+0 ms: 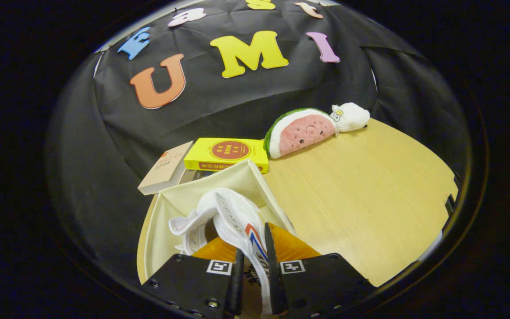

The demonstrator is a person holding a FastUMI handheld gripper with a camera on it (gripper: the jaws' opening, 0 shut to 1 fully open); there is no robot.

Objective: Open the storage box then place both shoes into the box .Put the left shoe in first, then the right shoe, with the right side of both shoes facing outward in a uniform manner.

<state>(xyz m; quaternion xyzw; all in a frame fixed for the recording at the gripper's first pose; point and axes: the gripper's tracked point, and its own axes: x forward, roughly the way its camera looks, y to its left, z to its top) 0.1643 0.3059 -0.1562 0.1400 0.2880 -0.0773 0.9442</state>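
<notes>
My gripper (pixel 253 252) is shut on the side wall of a white shoe (pixel 233 217) with a red and blue mark, both fingers pressing on it. The shoe hangs tilted over the open cream storage box (pixel 179 199), its toe toward the box's far wall. An orange part of the box (pixel 295 248) shows under the shoe on both sides of the fingers. I cannot tell whether the shoe touches the box floor.
Beyond the box lie a yellow book (pixel 228 153) and a beige book (pixel 166 170) at the table's back. A watermelon plush (pixel 301 130) and a small white plush (pixel 350 116) rest farther right. The wooden table (pixel 361 190) stretches right of the box.
</notes>
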